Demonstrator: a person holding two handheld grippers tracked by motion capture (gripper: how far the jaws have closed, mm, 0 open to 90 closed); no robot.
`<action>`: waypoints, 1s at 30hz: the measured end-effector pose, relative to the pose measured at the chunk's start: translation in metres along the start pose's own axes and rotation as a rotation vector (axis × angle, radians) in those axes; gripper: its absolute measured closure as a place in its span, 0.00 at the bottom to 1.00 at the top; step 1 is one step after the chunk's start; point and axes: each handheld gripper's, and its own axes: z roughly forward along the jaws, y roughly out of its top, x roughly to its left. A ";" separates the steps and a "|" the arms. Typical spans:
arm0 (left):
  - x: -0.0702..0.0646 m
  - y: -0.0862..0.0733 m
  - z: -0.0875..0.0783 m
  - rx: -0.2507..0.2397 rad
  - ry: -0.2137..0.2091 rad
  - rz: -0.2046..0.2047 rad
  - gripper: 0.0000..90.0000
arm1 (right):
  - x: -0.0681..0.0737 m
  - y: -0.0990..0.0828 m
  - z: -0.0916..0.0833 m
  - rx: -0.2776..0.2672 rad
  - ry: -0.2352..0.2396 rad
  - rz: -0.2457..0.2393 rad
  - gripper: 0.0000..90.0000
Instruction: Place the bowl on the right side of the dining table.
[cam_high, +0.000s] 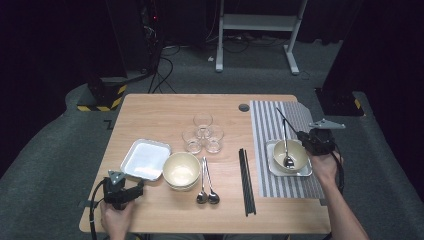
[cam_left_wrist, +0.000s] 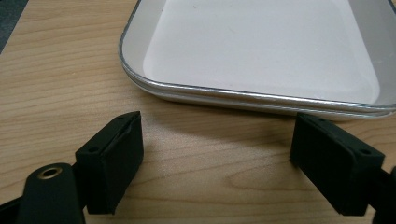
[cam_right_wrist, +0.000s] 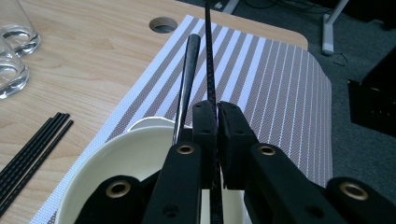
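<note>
My right gripper (cam_high: 303, 136) (cam_right_wrist: 217, 108) is shut on a thin black chopstick (cam_high: 287, 120) (cam_right_wrist: 208, 51), which slants up and away over the striped placemat (cam_high: 272, 120) (cam_right_wrist: 261, 79). It hovers at the right rim of a cream bowl (cam_high: 298, 151) (cam_right_wrist: 116, 149) that stands in a small square tray (cam_high: 305, 172) on the mat. A spoon (cam_high: 288, 161) with a dark handle (cam_right_wrist: 189, 70) rests in that bowl. My left gripper (cam_high: 137, 188) (cam_left_wrist: 217, 135) is open at the table's front left, its jaws just short of the rim of a white rectangular tray (cam_high: 145, 159) (cam_left_wrist: 187, 88).
Mid-table stand a second cream bowl (cam_high: 181, 170), two spoons (cam_high: 207, 192), several black chopsticks (cam_high: 246, 180) (cam_right_wrist: 32, 149) and three clear glasses (cam_high: 202, 132) (cam_right_wrist: 9, 46). A cable hole (cam_high: 243, 107) (cam_right_wrist: 162, 24) sits near the far edge. Dark floor surrounds the table.
</note>
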 end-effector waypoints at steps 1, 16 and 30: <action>0.000 0.000 0.000 0.000 0.000 0.000 0.19 | 0.000 0.000 0.000 -0.001 0.002 0.002 0.96; 0.000 0.000 0.000 0.002 0.003 -0.001 0.19 | -0.010 -0.008 0.010 0.040 -0.004 -0.011 0.96; 0.000 0.000 0.000 0.002 0.003 -0.001 0.19 | -0.026 -0.022 0.019 0.055 -0.002 -0.001 0.96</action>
